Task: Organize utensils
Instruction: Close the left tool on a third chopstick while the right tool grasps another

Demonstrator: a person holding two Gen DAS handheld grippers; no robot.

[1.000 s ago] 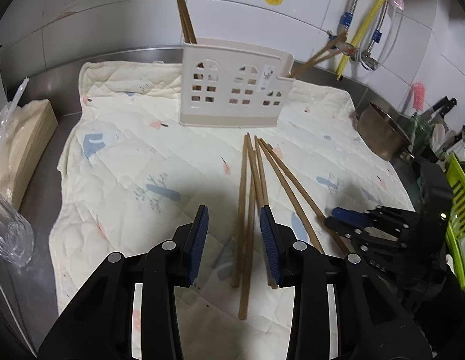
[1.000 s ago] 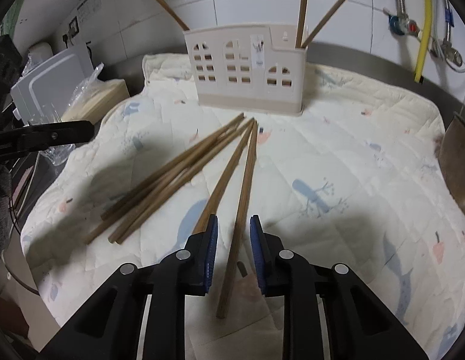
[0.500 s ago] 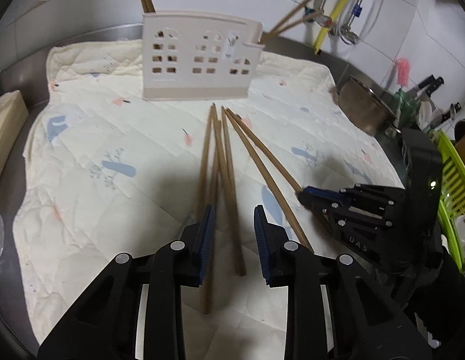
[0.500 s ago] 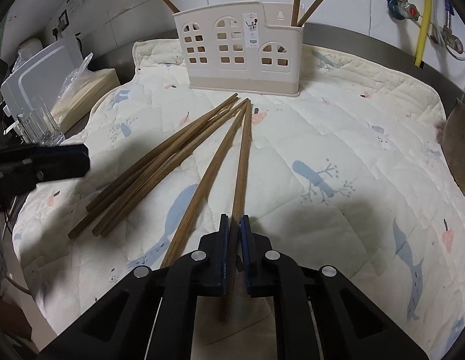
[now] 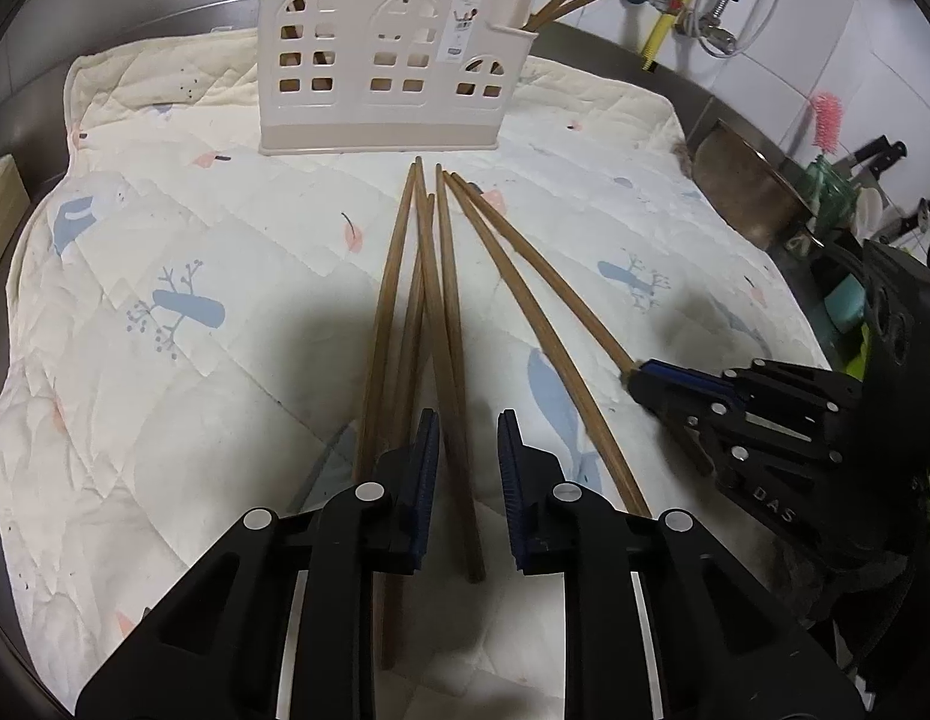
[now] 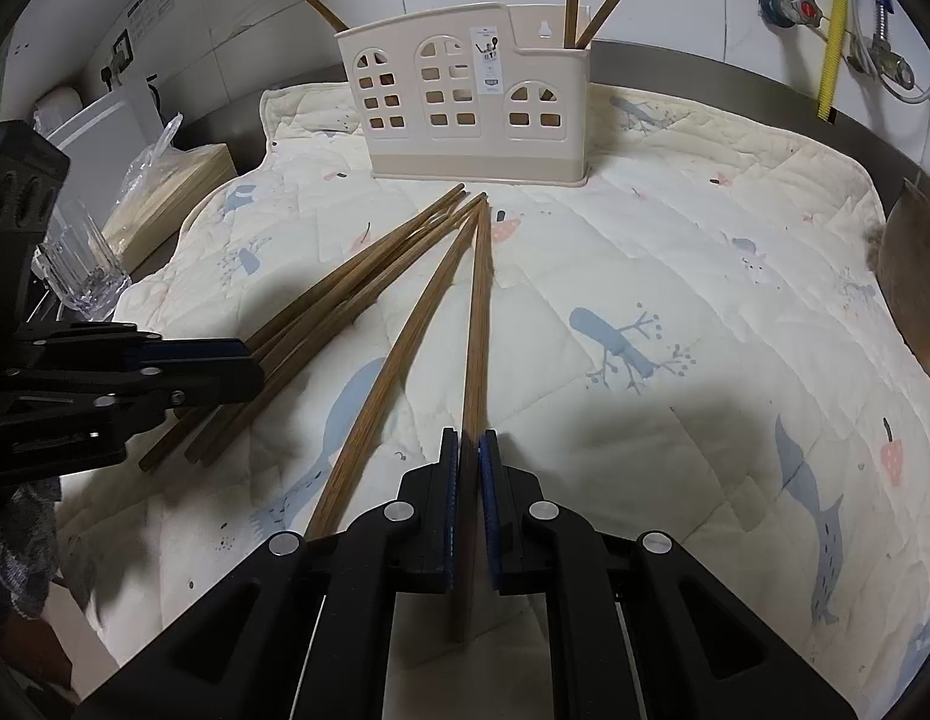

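Observation:
Several brown wooden chopsticks [image 5: 429, 300] lie fanned on a quilted cloth [image 5: 165, 240], tips toward a beige utensil holder [image 5: 387, 60] that has a few chopsticks standing in it. My left gripper [image 5: 464, 462] is open and low over the cloth, with one chopstick [image 5: 459, 420] between its fingers. My right gripper [image 6: 470, 468] is shut on the rightmost chopstick [image 6: 478, 324]; it also shows in the left wrist view [image 5: 663, 378]. The holder also shows in the right wrist view [image 6: 471, 108], as does the left gripper's body [image 6: 165, 366].
A metal pot [image 5: 747, 192] stands at the cloth's right edge, with a green rack and knives behind it. A clear glass [image 6: 81, 264], a bagged box [image 6: 171, 192] and a white board stand at the left. Tiled wall and pipes [image 6: 831, 30] run behind the holder.
My left gripper has moved in lower and closer, its fingers now straddling one chopstick. My right gripper has closed on the rightmost chopstick and stays shut on it.

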